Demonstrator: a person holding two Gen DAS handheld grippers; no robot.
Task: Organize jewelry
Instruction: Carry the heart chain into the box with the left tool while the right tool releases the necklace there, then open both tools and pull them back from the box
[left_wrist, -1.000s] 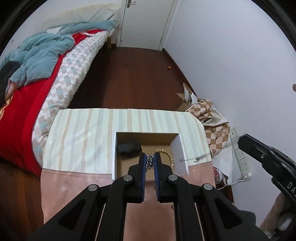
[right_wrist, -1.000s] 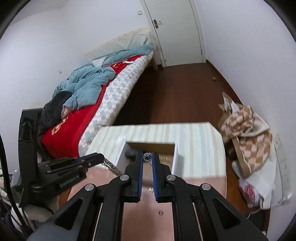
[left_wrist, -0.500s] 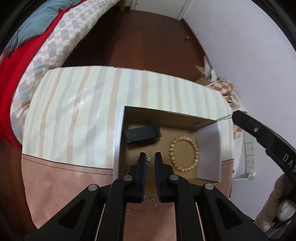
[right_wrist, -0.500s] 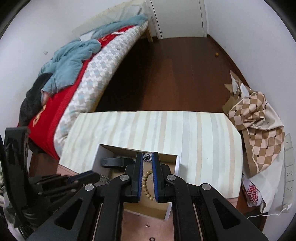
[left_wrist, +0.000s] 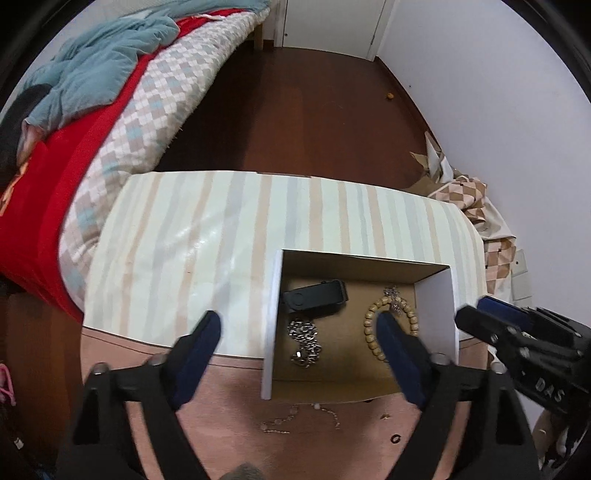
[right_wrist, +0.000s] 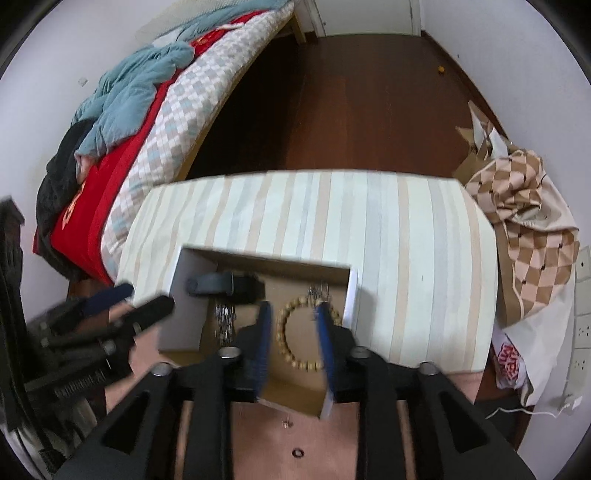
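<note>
An open cardboard box stands on the striped table. Inside lie a silver chain, a wooden bead bracelet, a small silver pendant and a black case. My left gripper is open and empty above the box's left side. My right gripper is open and empty above the bracelet; it also shows in the left wrist view.
A thin bead chain and a small dark ring lie on the pink cloth in front of the box. A bed stands left; a checked bag and a socket strip lie right.
Both grippers have opened. The silver chain they held between them now lies in the box, chain at left and pendant end by the bracelet. Both grippers have drawn back a little.
</note>
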